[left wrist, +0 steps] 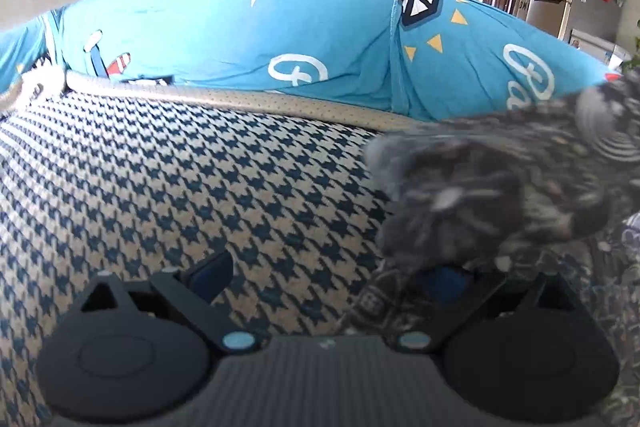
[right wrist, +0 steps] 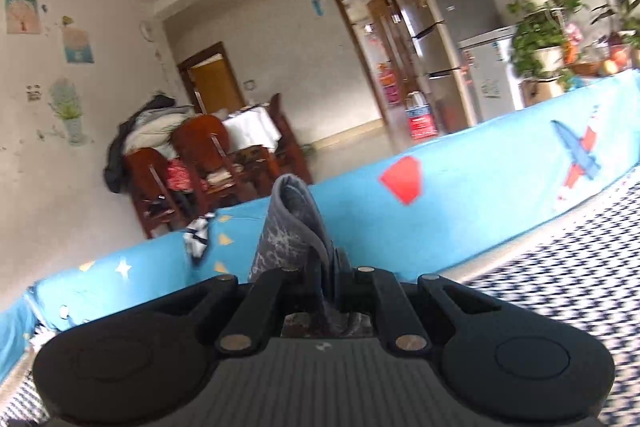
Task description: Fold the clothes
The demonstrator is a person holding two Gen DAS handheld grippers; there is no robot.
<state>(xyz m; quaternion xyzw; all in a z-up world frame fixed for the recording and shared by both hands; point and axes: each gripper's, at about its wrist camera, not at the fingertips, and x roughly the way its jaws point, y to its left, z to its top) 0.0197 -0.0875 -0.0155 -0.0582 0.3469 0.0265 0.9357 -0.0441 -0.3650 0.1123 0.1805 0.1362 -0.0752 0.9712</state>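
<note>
Right tongs (right wrist: 320, 277) clamp the grey garment (right wrist: 290, 227), which stands up ahead of them; left tongs (left wrist: 326, 277), apart, meet its bunched mass (left wrist: 480, 187) at their right finger (above the houndstooth cover (left wrist: 180, 187)). We judge both equally near.

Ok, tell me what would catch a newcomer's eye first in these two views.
First, the bright blue cartoon-print cover draped along the sofa back, behind the houndstooth seat. Next, the dark patterned garment bunched up at the right of the left view, lying over one finger of the open left hand-held gripper. In the right view, the right hand-held gripper is shut on a fold of that grey fabric.
</note>
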